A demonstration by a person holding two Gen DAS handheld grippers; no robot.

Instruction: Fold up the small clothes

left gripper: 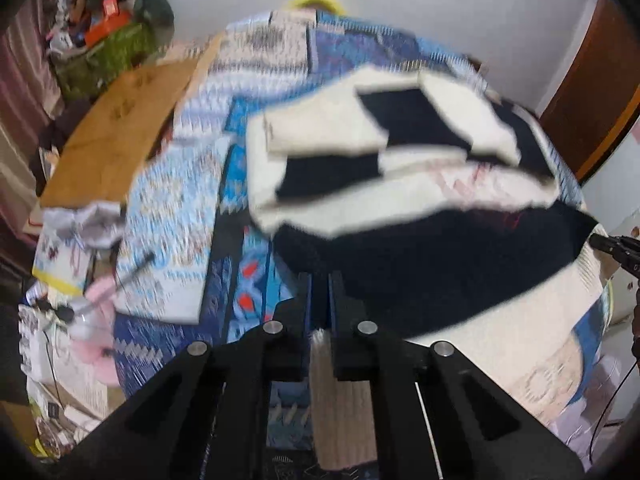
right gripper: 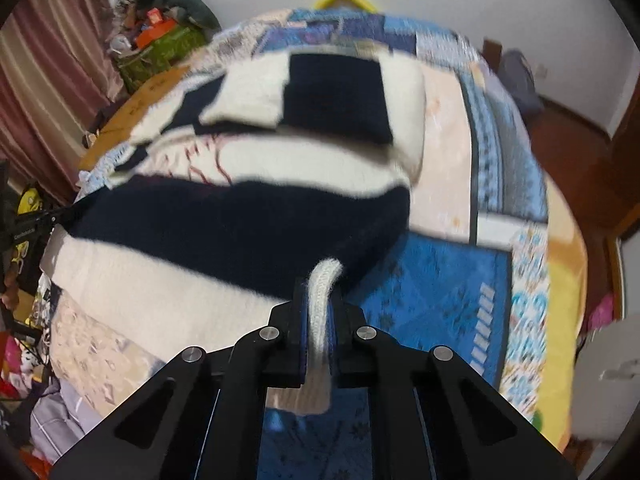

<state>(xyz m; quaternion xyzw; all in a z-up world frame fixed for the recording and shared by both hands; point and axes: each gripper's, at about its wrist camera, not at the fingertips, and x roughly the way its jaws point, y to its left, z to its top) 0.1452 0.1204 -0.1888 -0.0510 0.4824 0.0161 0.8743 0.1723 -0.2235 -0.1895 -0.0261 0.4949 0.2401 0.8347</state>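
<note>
Your left fingers (left gripper: 319, 296) pinch one hem corner of the striped sweater (left gripper: 400, 208); your right fingers (right gripper: 319, 304) pinch the other; it lies stretched ahead across the bed (right gripper: 440, 280), sleeves folded far away.

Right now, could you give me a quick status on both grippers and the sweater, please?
Left gripper and right gripper both shut on the sweater's cream hem. Sweater spread over the bed's patchwork quilt, sleeves folded in. Nothing in the way.

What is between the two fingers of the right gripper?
The cream ribbed edge of the striped sweater is pinched in the right gripper, as the right wrist view shows.
</note>
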